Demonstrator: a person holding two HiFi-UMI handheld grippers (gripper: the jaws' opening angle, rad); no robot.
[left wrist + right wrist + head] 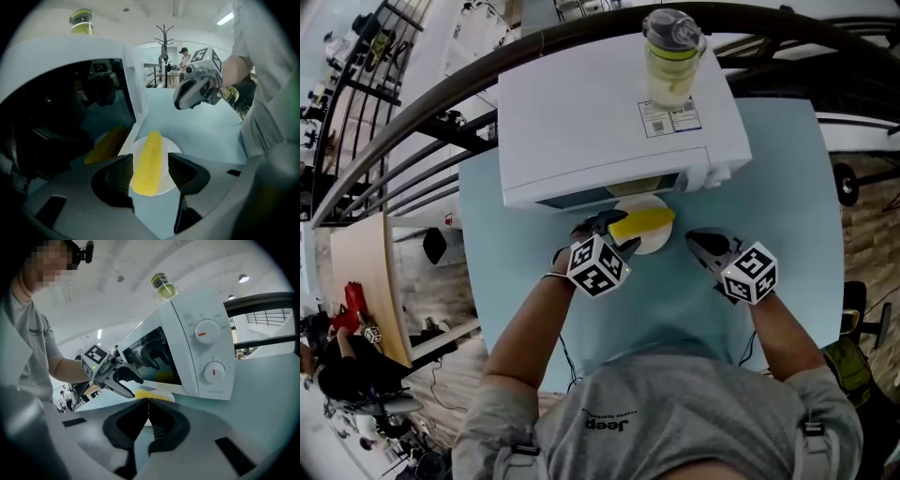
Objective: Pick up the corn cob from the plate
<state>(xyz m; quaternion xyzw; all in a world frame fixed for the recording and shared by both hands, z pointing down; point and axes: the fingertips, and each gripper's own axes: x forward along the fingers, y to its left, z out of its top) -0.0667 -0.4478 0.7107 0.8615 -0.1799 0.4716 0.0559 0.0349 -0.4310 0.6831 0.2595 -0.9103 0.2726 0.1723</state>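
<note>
A yellow corn cob (643, 222) lies on a small white plate (657, 246) on the pale blue table, right in front of the microwave door. My left gripper (617, 234) stands open, tilted down over the near end of the cob. In the left gripper view the corn cob (148, 161) runs lengthwise between the two pads with a thin gap on each side, over the plate (171, 146). My right gripper (698, 242) hovers just right of the plate, jaws shut and empty (148, 404). From there the left gripper (133, 385) shows above the corn cob (147, 393).
A white microwave (609, 112) stands at the back of the table (675, 300), door closed, with a lidded bottle (672, 58) on top. Its dark door glass (65, 117) mirrors the cob. A dark curved railing runs behind the table.
</note>
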